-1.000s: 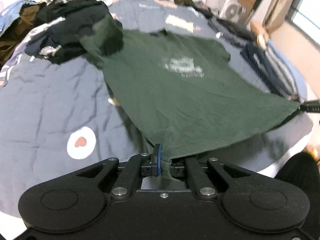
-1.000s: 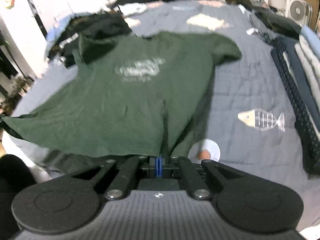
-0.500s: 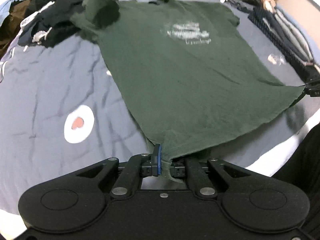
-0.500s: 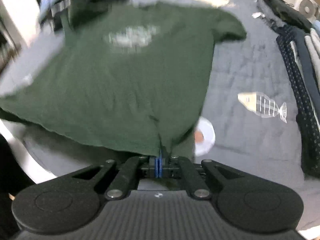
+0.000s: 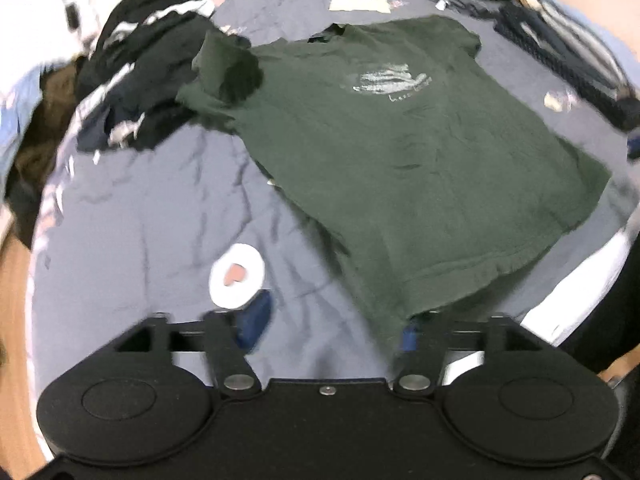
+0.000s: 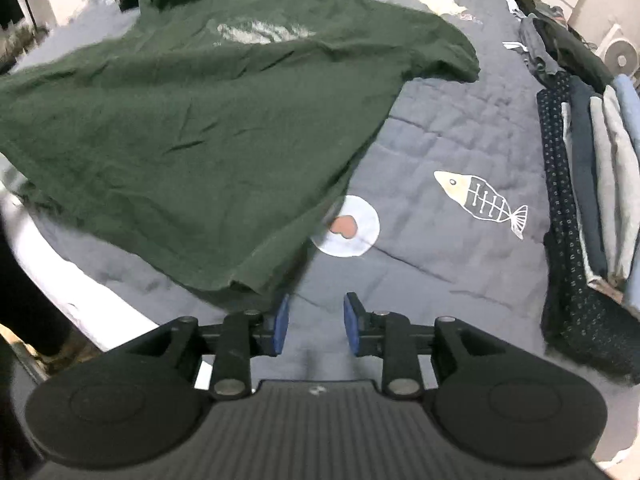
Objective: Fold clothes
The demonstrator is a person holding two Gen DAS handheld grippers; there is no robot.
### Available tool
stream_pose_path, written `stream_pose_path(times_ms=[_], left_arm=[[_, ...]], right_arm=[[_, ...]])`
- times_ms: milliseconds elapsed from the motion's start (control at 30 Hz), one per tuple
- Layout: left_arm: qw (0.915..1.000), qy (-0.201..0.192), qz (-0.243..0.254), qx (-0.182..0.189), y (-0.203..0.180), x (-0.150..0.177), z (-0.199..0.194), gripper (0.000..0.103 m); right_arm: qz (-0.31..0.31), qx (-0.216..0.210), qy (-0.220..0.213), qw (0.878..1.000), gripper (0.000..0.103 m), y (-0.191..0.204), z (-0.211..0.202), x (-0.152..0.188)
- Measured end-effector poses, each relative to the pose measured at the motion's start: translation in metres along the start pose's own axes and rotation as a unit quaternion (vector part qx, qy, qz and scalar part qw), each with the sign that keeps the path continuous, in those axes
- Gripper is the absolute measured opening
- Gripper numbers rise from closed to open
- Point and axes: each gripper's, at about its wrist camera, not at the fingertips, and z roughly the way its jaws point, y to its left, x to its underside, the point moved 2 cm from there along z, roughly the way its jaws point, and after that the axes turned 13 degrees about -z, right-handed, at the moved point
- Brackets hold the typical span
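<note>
Both tongs stand released. Left wrist view: my left tongs (image 5: 332, 328) gape at the bed's (image 5: 140, 216) near edge, the green T-shirt (image 5: 420, 168) spread flat, unfolded (one sleeve flipped over). Right wrist view: my right tongs (image 6: 314, 322) are apart beside its hem corner; bare quilt rightward, folded stack (image 6: 592, 184) along the right edge.

T-shirt (image 6: 192, 120) lies flat on quilt (image 6: 420, 128). Folded stack (image 6: 592, 184) sits at its right, loose clothes pile (image 5: 136, 80) at its left.

A home bedroom: quilted bedspread (image 6: 440, 128), piled clothes (image 5: 152, 80), folded stack (image 6: 592, 184).
</note>
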Motion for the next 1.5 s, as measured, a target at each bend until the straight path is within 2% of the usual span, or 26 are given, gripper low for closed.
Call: stream_pose_path(times_ms=[67,100,233,300,433,500,600,733,800,933,1033,1167,1367,1433,1500], left_arm=[[0.9996,-0.017,0.007,-0.021,-0.005,0.005,0.000,0.076],[0.9994,-0.013,0.019,-0.025,-0.010,0.009,0.002,0.076],[0.9977,0.019,0.065,0.006,-0.024,0.025,-0.001,0.076],[0.9984,0.016,0.053,0.012,-0.020,0.027,-0.005,0.076],[0.9995,0.003,-0.008,0.030,-0.003,0.025,-0.012,0.076],[0.9983,-0.009,-0.028,0.051,-0.003,0.024,-0.016,0.076],[0.9961,-0.020,-0.031,0.080,-0.016,0.026,-0.017,0.077],[0.9942,-0.026,-0.029,0.100,-0.038,0.030,-0.009,0.076],[0.9933,-0.031,-0.041,0.103,-0.042,0.030,-0.004,0.076],[0.9914,-0.045,-0.074,0.098,-0.039,0.026,0.006,0.076],[0.9881,-0.066,-0.110,0.085,-0.025,0.020,0.012,0.076],[0.9776,-0.100,-0.171,0.071,0.002,0.003,0.020,0.076],[0.9525,-0.161,-0.249,0.070,0.043,-0.035,0.042,0.076],[0.9428,-0.181,-0.270,0.072,0.056,-0.049,0.052,0.076],[0.9344,-0.189,-0.293,0.074,0.071,-0.062,0.068,0.071]], right_arm=[[0.010,-0.007,-0.012,1.000,0.029,0.000,-0.001,0.000],[0.014,-0.009,-0.017,1.000,0.029,0.002,0.000,0.000],[-0.025,-0.013,-0.019,0.999,0.029,0.023,0.013,-0.005],[-0.048,-0.008,-0.011,0.999,0.029,0.031,0.022,-0.008],[-0.088,0.005,-0.001,0.996,0.029,0.034,0.034,-0.009],[-0.101,0.013,0.003,0.995,0.029,0.032,0.038,-0.009],[-0.134,0.008,0.005,0.991,0.030,0.035,0.040,-0.003],[-0.181,0.003,0.012,0.983,0.035,0.044,0.044,0.006],[-0.152,0.002,0.013,0.988,0.035,0.036,0.049,0.009],[-0.057,-0.011,0.001,0.998,0.036,0.010,0.053,0.016],[0.021,-0.035,-0.052,0.998,0.036,-0.005,0.040,0.011],[0.115,-0.063,-0.149,0.980,0.036,-0.013,0.024,-0.015],[0.168,-0.079,-0.267,0.946,0.038,-0.014,0.011,-0.074],[0.176,-0.082,-0.296,0.935,0.043,-0.016,0.014,-0.093],[0.177,-0.086,-0.321,0.926,0.046,-0.015,0.024,-0.114]])
